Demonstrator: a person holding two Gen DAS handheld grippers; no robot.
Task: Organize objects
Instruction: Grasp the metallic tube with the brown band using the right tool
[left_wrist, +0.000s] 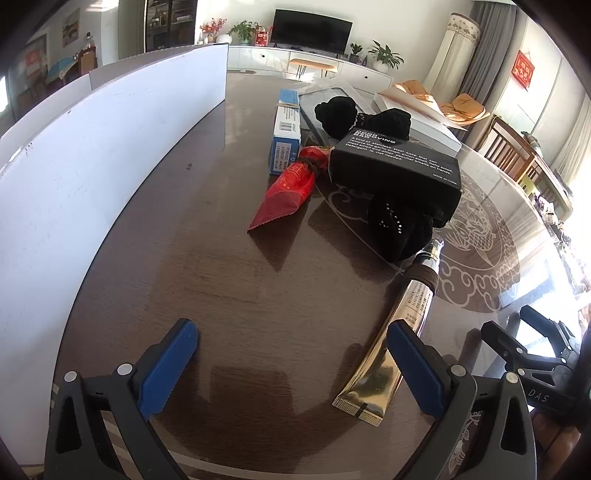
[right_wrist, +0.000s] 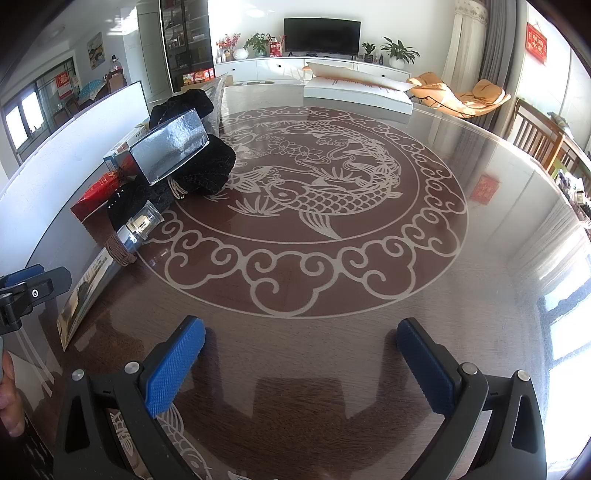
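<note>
Blue ribbed pads line both fingers of our left gripper (left_wrist: 291, 365), which we hold spread wide just above the bench (left_wrist: 221, 277) with nothing between the fingers. A gold tube (left_wrist: 391, 339) lies just beside the right-hand finger, its crimped end nearest the camera and its clear cap pointing away; a brown cord is wound around its neck. Beyond the cap sits a black fabric item (left_wrist: 399, 229) with small studs, and a black box (left_wrist: 399, 162) with white print rests on top of it. A red sachet (left_wrist: 288, 192), tied with cord at its narrow end, lies left of the box, touching a blue-and-white carton (left_wrist: 286, 129). More black fabric (left_wrist: 365, 114) lies behind the box. A white panel (left_wrist: 92, 166) stands upright along the left edge of the bench.

Our right gripper (right_wrist: 301, 362) is likewise spread wide and empty, above bare glossy wood near a pale fish-and-cloud inlay (right_wrist: 314, 184). In the right wrist view, the same cluster lies well to the left: gold tube (right_wrist: 92, 284), black fabric item (right_wrist: 129, 203) and black box (right_wrist: 170, 151). The left gripper's finger (right_wrist: 29, 288) enters at the left edge, with part of a hand (right_wrist: 9, 398) below it. A flat white package (right_wrist: 358, 92) lies at the far edge of the bench.
</note>
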